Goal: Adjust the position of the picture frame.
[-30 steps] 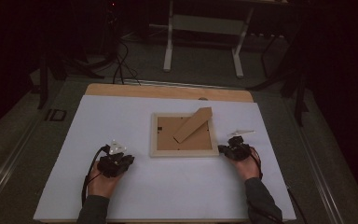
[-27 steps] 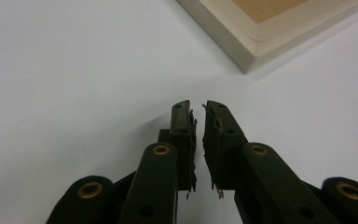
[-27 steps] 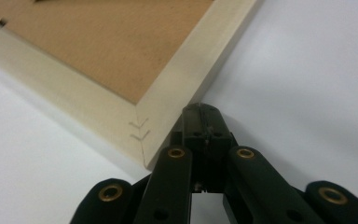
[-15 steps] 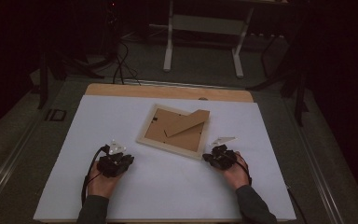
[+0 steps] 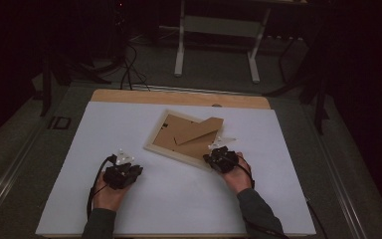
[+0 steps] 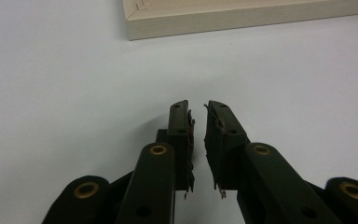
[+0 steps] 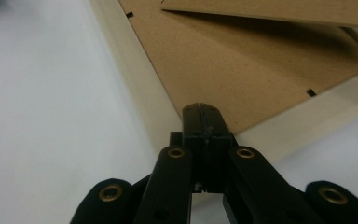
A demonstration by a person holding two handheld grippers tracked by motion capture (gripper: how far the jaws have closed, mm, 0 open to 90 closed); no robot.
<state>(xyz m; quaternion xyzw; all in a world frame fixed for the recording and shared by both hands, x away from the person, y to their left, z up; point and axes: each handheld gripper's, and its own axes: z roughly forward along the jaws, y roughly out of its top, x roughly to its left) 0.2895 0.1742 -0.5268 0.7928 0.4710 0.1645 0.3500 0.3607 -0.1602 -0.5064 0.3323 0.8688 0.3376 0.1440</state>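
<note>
A light wooden picture frame (image 5: 171, 152) lies face down and askew on the white table top (image 5: 179, 204), its brown backing (image 5: 179, 130) up and the easel flap (image 5: 206, 125) raised. My right gripper (image 5: 217, 151) is shut with nothing in it. In the right gripper view its tips (image 7: 204, 109) rest at the frame's near corner, where the rim (image 7: 135, 88) meets the backing (image 7: 242, 65). My left gripper (image 5: 123, 160) stays on the bare table, short of the frame's left corner (image 6: 242, 18). Its jaws (image 6: 198, 109) stand a narrow gap apart with nothing between them.
The white sheet leaves a wooden strip (image 5: 179, 97) of the table bare at the far edge. Beyond it are a dark floor, cables (image 5: 127, 69) and a white stand (image 5: 216, 45). Open white surface lies on both sides of the frame.
My right gripper has slid left against the frame's near right corner, and the frame has turned clockwise and shifted left. The left gripper has stayed put.
</note>
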